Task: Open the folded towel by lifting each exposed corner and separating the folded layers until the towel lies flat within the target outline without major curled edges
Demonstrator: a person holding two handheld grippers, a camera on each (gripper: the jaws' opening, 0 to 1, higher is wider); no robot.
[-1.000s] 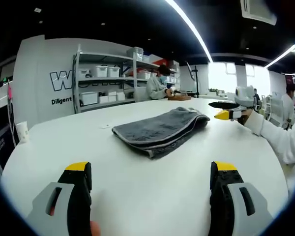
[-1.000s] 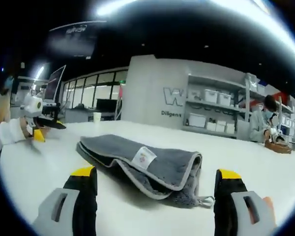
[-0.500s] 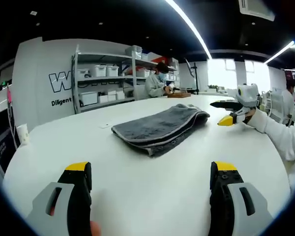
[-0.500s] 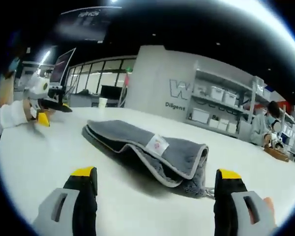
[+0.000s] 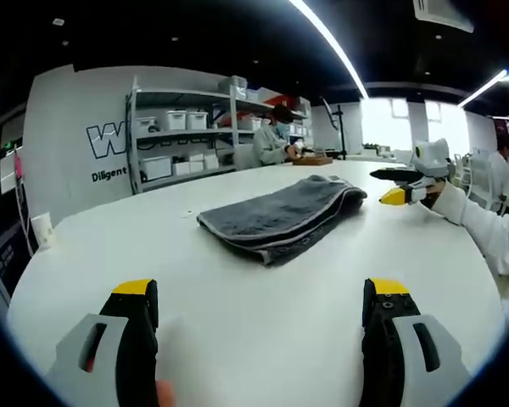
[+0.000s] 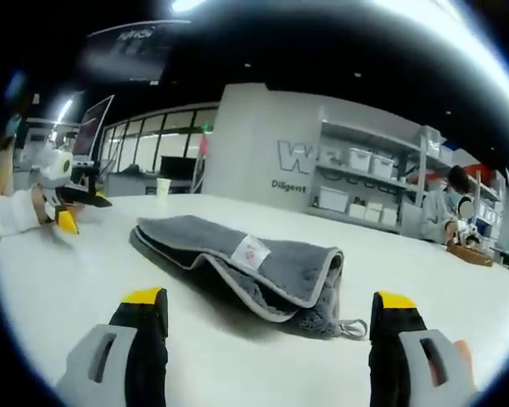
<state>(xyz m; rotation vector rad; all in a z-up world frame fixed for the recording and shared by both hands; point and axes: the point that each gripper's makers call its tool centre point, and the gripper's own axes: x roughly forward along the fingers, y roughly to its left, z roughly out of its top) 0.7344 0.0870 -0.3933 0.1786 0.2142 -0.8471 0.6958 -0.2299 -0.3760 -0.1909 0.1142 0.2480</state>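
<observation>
Towel (image 5: 280,216), grey and folded on the white tabletop (image 5: 237,305), is lying untouched as both grippers hover back from it, little changed over the past second, so unfolding is yet to begin. Left gripper (image 5: 259,292) is holding its jaws wide, the towel well ahead between them. Right gripper (image 6: 271,305) is likewise spread wide, the towel's labelled fold and loop nearer its jaws.

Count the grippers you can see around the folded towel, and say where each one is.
2. The left gripper is open, low over the white table, short of the grey towel. The right gripper is open at the towel's other side. Neither touches it.
</observation>
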